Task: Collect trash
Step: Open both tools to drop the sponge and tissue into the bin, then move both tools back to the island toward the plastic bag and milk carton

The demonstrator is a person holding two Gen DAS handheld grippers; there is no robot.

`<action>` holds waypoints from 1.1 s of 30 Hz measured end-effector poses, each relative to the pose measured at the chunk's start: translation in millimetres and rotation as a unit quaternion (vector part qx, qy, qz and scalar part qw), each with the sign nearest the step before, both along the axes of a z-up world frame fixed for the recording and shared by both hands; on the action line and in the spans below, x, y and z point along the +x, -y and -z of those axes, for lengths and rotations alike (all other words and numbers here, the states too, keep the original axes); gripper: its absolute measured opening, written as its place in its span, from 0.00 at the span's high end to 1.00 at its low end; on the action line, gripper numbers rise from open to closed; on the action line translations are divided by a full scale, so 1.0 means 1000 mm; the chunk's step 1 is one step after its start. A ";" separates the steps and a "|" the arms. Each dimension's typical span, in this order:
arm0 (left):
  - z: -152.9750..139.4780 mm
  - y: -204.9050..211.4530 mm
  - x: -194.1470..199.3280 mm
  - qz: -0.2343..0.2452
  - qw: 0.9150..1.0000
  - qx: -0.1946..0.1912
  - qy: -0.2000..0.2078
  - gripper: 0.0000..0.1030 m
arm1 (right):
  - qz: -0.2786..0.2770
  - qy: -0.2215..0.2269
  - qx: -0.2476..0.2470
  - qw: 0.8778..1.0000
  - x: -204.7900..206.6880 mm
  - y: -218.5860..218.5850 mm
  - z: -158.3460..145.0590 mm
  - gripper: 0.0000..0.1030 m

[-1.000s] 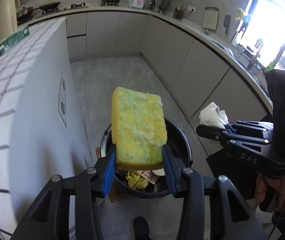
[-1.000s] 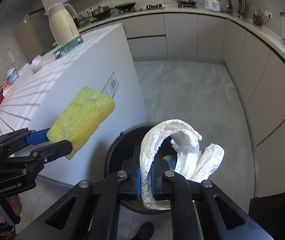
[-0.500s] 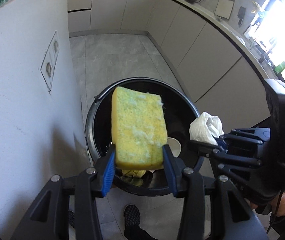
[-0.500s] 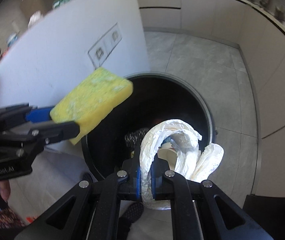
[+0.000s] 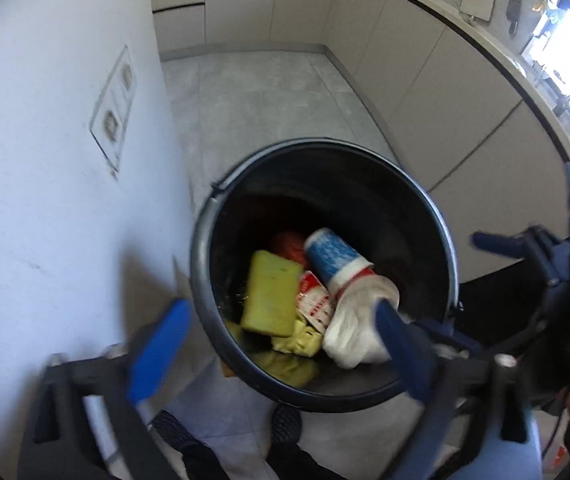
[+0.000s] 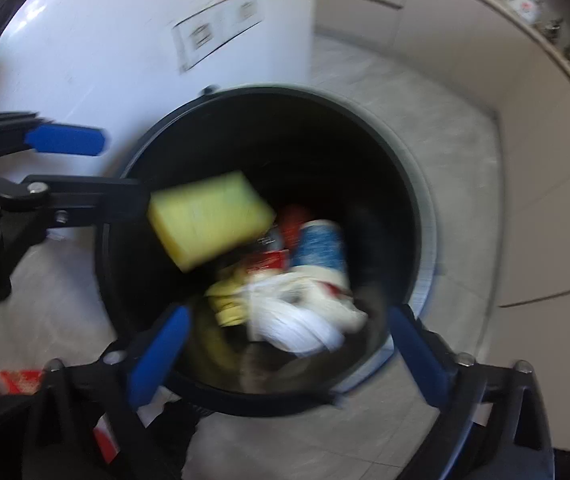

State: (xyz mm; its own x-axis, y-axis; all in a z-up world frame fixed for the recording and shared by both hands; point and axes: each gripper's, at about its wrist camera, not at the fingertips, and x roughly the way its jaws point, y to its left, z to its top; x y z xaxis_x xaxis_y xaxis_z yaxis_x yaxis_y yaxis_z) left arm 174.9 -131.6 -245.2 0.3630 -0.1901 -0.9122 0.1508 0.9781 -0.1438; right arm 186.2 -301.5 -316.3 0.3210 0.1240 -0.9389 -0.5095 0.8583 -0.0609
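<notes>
A black round trash bin (image 5: 437,216) stands on the floor beside the white island; it also shows in the right wrist view (image 6: 405,184). Inside it lie the yellow sponge (image 5: 271,294), the crumpled white paper (image 5: 355,326), a blue and white cup (image 5: 331,256) and wrappers. In the right wrist view the sponge (image 6: 205,216) and the paper (image 6: 301,316) are blurred, inside the bin. My left gripper (image 5: 281,344) is open and empty above the bin's near rim. My right gripper (image 6: 285,352) is open and empty above the bin.
The white island wall (image 5: 57,160) with sockets stands left of the bin. Grey cabinets (image 5: 425,80) run along the back and right. The floor is grey tile (image 5: 257,96). The person's shoe (image 5: 285,420) is just below the bin.
Both grippers have opened above the bin. The sponge has dropped from the left gripper and the white paper from the right gripper into the bin.
</notes>
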 end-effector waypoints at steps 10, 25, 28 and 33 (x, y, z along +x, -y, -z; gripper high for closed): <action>-0.014 0.007 -0.005 0.008 1.000 0.007 0.022 0.01 | 0.098 0.013 0.005 0.995 0.004 0.048 -0.020 0.00; -0.086 -0.001 -0.009 0.020 0.996 -0.003 0.088 0.01 | 0.190 0.065 0.064 0.977 -0.005 0.061 -0.100 0.00; -0.095 -0.003 -0.010 0.022 0.995 -0.007 0.095 0.01 | 0.191 0.066 0.066 0.977 -0.008 0.056 -0.111 0.00; -0.115 -0.015 -0.014 0.018 0.993 -0.020 0.111 0.01 | 0.201 0.077 0.074 0.974 -0.011 0.051 -0.130 0.00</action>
